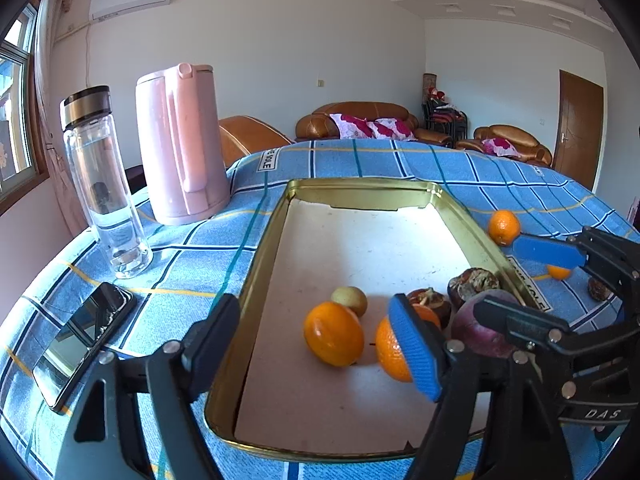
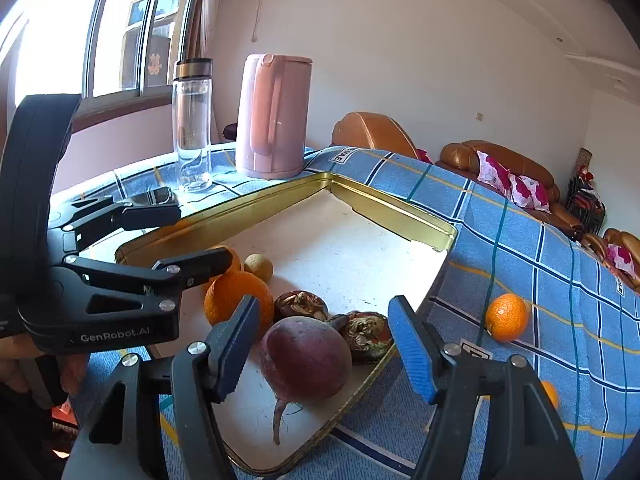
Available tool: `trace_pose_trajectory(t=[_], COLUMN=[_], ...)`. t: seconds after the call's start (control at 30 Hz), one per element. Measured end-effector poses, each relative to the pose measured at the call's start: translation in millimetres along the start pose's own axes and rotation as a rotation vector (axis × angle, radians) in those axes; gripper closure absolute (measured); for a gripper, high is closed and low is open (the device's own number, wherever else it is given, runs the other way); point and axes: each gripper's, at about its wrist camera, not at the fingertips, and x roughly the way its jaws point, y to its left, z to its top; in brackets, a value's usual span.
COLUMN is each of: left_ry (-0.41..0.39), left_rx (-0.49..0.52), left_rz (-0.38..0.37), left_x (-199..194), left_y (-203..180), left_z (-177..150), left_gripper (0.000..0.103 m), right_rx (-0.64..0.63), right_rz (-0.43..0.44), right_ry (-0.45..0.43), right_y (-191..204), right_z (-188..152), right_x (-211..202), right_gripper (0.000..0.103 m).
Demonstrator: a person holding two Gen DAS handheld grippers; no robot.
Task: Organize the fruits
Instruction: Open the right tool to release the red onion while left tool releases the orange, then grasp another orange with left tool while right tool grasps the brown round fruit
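Both tongs, left (image 1: 316, 344) and right (image 2: 324, 344), gape empty over my tray (image 1: 256, 264), while the loose orange (image 2: 506, 317) sits on the desk just beyond the right tongs' outer finger, nearer that hand.

Strong daylight pours through the window (image 2: 112, 28), blown out to white in the right wrist view. The tray floor (image 1: 360, 240) glares at its far end — fruit there casts short, soft shadows. Fisheye bending curves every edge; corners go black, perhaps slightly soft.
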Motion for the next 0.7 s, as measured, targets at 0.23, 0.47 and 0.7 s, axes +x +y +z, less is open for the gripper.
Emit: trace_pose_trajectory(t=[0.23,0.47,0.7], left_ry=[-0.045,-0.084,-0.075], left_rx=[0.005,0.032,0.133], left_rz=[0.006,-0.053,-0.164], left_x=[-11,-23,-23], left_y=[-12,-42,-99], left_z=[6,14,19], left_gripper=[0.011,0.004,0.004], right_rx=[0.023,0.108,0.208], right_rz=[-0.101,-0.22,-0.343], right_ry=[-0.007,0.011,0.076], right_y=[-19,-74,-135], right_z=[-6,-27,-62], right_x=[-12,-46,-81], right_gripper=[0.035,0.035,0.035])
